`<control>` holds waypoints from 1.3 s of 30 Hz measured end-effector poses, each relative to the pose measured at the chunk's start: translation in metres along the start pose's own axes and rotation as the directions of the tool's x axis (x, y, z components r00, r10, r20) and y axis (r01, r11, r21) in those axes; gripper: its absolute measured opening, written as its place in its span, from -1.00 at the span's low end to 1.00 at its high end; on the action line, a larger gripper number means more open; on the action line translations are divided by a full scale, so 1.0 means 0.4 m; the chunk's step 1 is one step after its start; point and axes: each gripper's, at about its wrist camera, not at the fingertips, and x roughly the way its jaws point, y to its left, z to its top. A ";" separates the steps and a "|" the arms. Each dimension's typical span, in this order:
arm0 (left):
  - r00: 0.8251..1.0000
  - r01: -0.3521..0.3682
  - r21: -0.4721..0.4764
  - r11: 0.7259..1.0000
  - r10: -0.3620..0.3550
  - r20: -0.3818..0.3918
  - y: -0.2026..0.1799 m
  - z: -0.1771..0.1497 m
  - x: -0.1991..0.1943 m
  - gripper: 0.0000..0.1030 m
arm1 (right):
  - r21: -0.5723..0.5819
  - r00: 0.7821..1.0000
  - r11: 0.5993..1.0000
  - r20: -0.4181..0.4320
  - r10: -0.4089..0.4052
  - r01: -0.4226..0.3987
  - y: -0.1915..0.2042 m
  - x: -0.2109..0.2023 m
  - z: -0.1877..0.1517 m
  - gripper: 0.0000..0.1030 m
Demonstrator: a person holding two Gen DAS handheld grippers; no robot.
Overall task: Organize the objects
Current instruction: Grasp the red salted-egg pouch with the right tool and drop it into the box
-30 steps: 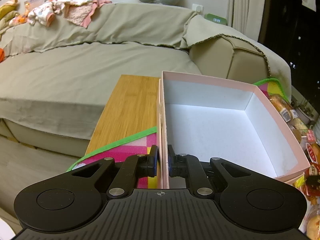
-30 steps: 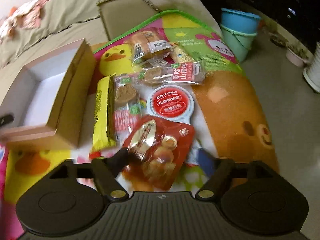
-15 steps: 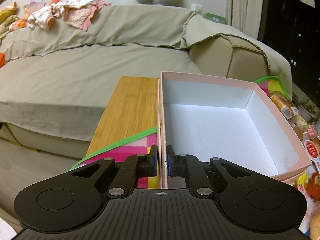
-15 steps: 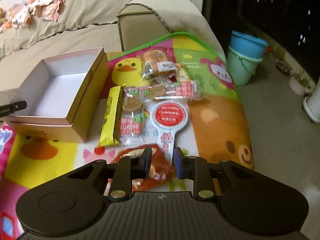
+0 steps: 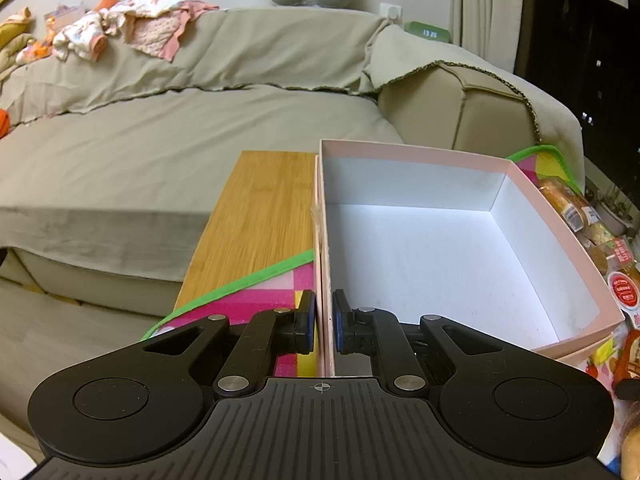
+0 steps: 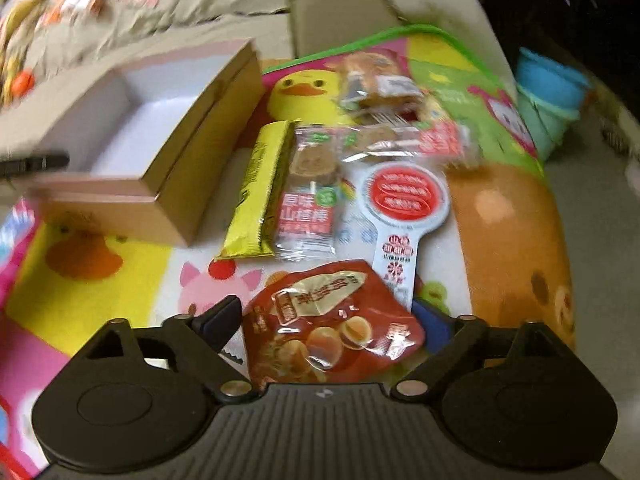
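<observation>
Over mat (image 6: 100, 280), right gripper (image 6: 328, 320) tilted down

The left tongs (image 5: 325, 322) are clamped on the near wall of an open pink box (image 5: 416, 156) with a white, empty interior. Left of the tongs lies a colourful play mat (image 5: 256, 296) over a bamboo surface (image 5: 260, 208); a covered sofa (image 5: 160, 152) stands beyond.

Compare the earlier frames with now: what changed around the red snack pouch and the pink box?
The right gripper, nearly shut above the red snack pouch half a second ago, is opening again astride it, not gripping. The left gripper stayed clamped on the pink box wall; the box is empty as before.
</observation>
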 end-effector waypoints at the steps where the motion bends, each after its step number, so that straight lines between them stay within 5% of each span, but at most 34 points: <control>1: 1.000 -0.001 0.001 1.000 0.001 0.001 0.001 0.000 0.000 -0.78 | -0.030 1.000 0.999 0.005 -0.015 0.015 0.012 -0.007 0.000 0.65; 3: 1.000 -0.002 -0.001 1.000 0.002 0.002 0.001 0.000 -0.001 -0.78 | -0.059 1.000 0.998 0.007 -0.016 0.016 0.023 -0.025 0.000 0.45; 6: 1.000 0.000 -0.006 1.000 0.000 0.004 0.002 0.000 -0.001 -0.78 | -0.055 0.998 0.997 0.034 -0.047 0.049 0.016 -0.074 0.001 -0.27; 9: 1.000 0.002 -0.009 1.000 -0.002 0.005 0.004 0.000 -0.001 -0.78 | -0.012 0.999 1.000 0.048 -0.005 0.006 -0.011 -0.135 0.010 -0.71; 13: 1.000 0.011 -0.018 1.000 -0.010 0.006 0.008 -0.001 -0.002 -0.78 | -0.046 0.997 0.998 0.056 -0.045 0.048 -0.020 -0.164 0.006 -0.63; 17: 1.000 0.015 -0.020 1.000 -0.015 0.004 0.010 -0.001 -0.002 -0.78 | -0.052 0.997 0.997 0.053 -0.053 0.056 -0.037 -0.151 -0.011 0.78; 18: 1.000 0.014 -0.020 1.000 -0.014 0.003 0.010 -0.002 -0.002 -0.78 | -0.045 0.998 0.999 0.053 -0.025 0.027 -0.040 -0.145 -0.015 0.83; 23: 1.000 0.007 -0.011 1.000 -0.007 0.001 0.004 -0.003 -0.001 -0.78 | -0.003 0.999 0.999 -0.022 0.035 -0.035 -0.019 -0.047 -0.021 0.83; 25: 1.000 0.009 -0.010 1.000 -0.009 0.001 0.005 -0.003 -0.004 -0.78 | -0.030 0.998 0.999 -0.058 0.010 -0.012 0.001 -0.009 -0.024 0.73; 26: 1.000 0.010 -0.010 1.000 -0.010 0.001 0.005 -0.003 -0.006 -0.78 | -0.040 0.999 0.999 -0.040 0.007 -0.009 0.007 -0.014 -0.023 0.49; 32: 1.000 0.011 -0.005 1.000 -0.011 0.001 0.008 -0.005 -0.008 -0.78 | -0.055 1.000 0.998 0.015 0.009 -0.008 0.029 -0.138 -0.002 0.50; 39: 1.000 0.007 0.004 1.000 -0.007 0.003 0.001 -0.005 -0.009 -0.78 | -0.107 0.970 0.972 0.104 0.218 -0.207 0.117 -0.301 0.100 0.51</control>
